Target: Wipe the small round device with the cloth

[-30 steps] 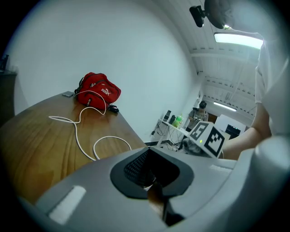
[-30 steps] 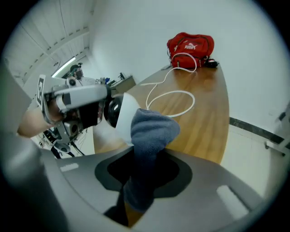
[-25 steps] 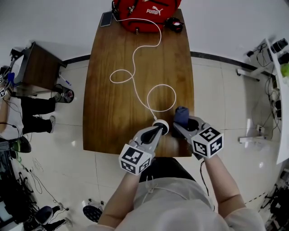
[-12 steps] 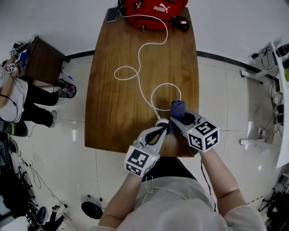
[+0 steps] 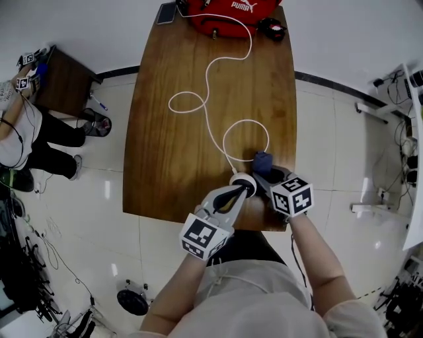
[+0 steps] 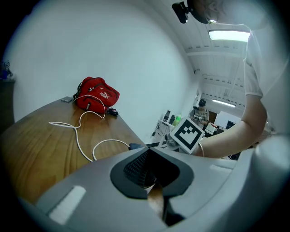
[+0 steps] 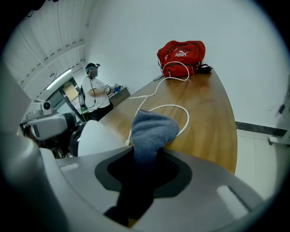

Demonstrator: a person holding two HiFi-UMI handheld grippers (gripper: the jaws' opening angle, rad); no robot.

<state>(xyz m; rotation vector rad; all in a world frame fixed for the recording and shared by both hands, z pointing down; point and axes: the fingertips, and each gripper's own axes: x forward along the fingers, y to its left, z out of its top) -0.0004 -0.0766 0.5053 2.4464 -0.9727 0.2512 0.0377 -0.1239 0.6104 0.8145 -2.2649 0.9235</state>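
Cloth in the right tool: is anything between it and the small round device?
Nothing visible does. The cloth in the right tool sits right beside the small round device, which the left tool grips. Only the white cable loops on the table beside them.

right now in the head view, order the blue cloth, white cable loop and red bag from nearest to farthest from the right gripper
1. blue cloth, clamped in the right gripper, at the near table edge.
2. white cable loop, just beyond the cloth, mid-table.
3. red bag, at the table's far end.
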